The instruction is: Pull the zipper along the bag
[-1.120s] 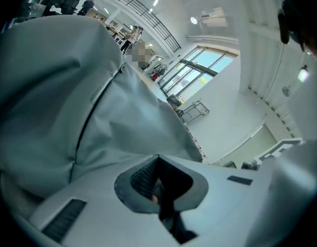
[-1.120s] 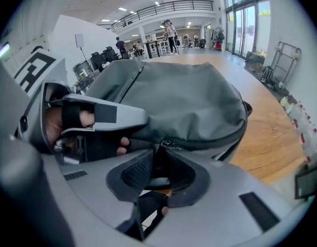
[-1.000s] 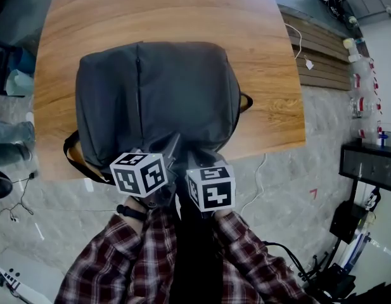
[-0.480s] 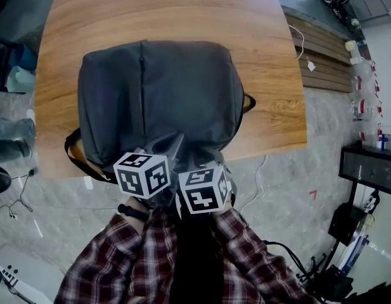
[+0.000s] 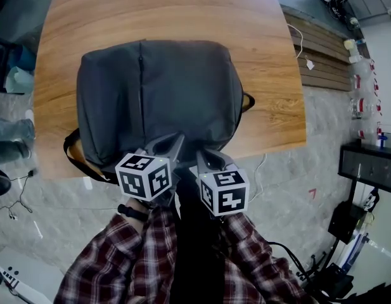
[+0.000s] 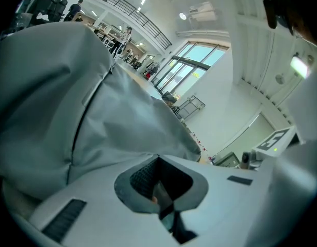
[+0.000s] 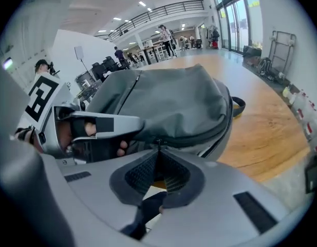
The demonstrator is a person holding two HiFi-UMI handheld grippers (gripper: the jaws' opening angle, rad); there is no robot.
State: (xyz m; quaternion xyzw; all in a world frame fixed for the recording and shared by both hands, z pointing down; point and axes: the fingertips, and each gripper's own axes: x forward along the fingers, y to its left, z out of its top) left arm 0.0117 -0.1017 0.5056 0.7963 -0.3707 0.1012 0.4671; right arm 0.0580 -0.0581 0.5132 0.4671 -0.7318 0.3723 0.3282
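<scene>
Both shut: left tongs [image 6: 158, 157] are clamping the bag [image 5: 157, 94] fabric at the near edge of the desk [image 5: 163, 11], right tongs [image 7: 158, 148] pinching the zipper pull [image 7: 158, 141]. Tugging hard is risking losing that small pull.

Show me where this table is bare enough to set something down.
Widest bare wood: the table beyond the backpack's far end. A second strip runs along its right side, past the strap loop. The left margin is narrow. The near edge is crowded: the left gripper pinches the backpack and the right gripper its zipper pull there.
</scene>
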